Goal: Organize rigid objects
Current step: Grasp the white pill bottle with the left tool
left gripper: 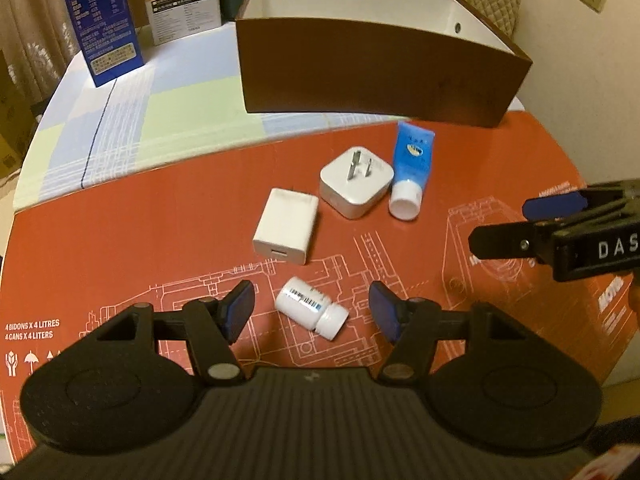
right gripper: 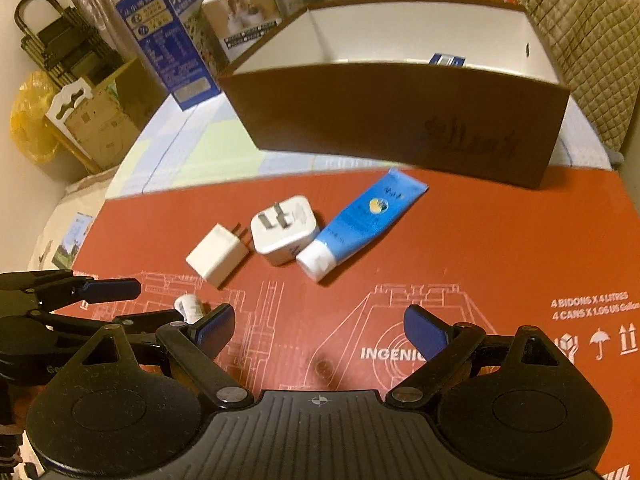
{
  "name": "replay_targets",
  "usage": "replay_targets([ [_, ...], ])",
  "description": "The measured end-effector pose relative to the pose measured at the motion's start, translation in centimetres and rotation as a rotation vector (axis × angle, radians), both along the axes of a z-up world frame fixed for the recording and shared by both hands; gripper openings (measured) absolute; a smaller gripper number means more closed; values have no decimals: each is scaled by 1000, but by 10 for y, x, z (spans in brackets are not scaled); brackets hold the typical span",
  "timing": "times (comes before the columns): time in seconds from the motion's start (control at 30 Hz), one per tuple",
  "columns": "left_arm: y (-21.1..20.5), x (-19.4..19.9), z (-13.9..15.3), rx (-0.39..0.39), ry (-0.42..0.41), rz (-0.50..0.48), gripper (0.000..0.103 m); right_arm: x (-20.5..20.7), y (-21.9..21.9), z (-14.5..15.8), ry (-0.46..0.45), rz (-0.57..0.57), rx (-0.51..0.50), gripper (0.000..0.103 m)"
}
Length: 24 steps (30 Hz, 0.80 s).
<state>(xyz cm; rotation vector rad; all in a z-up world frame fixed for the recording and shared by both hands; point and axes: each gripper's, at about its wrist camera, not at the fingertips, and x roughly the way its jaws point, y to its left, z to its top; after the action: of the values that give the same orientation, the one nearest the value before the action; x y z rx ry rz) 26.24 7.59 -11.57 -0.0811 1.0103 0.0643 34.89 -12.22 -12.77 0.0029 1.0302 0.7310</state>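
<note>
Brown box [left gripper: 372,76] sits at the back of the tabletop [left gripper: 160,112], white inside, and everything else lines up in front of it on the red cardboard sheet [left gripper: 160,240]. Just before the box, the blue tube [left gripper: 412,160] touches the square plug adapter [left gripper: 354,188], prongs up; the flat white charger [left gripper: 286,226] lies farther out. Farthest from the box, the white pill bottle [left gripper: 310,308] lies on its side between the wide-spread fingers of the left hand-held gripper [left gripper: 312,310]. Right hand-held gripper [right gripper: 320,330] gapes wide over bare cardboard, holding nothing.

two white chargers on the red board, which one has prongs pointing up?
The square charger beside the blue tube; its prongs stick up. The flat charger lies with prongs sideways.
</note>
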Motion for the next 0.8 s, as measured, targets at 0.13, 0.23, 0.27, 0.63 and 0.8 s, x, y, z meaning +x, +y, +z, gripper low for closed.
replay_targets([
  [0.13,-2,-3,-10,33,0,-41,60,-3,4,-8,13,9,-18,89],
  [0.23,-3,-3,-17,49,-6,-81,60,-4,4,-13,25,12,-28,89],
  [0.27,-4,-3,-19,58,-6,-96,60,-4,4,-14,28,11,-31,89],
  [0.63,-8,3,-38,135,13,-200,60,-4,2,-25,61,-6,-59,89],
  [0.8,-9,7,-41,134,2,-227,52,-3,2,-27,68,-8,-63,89],
])
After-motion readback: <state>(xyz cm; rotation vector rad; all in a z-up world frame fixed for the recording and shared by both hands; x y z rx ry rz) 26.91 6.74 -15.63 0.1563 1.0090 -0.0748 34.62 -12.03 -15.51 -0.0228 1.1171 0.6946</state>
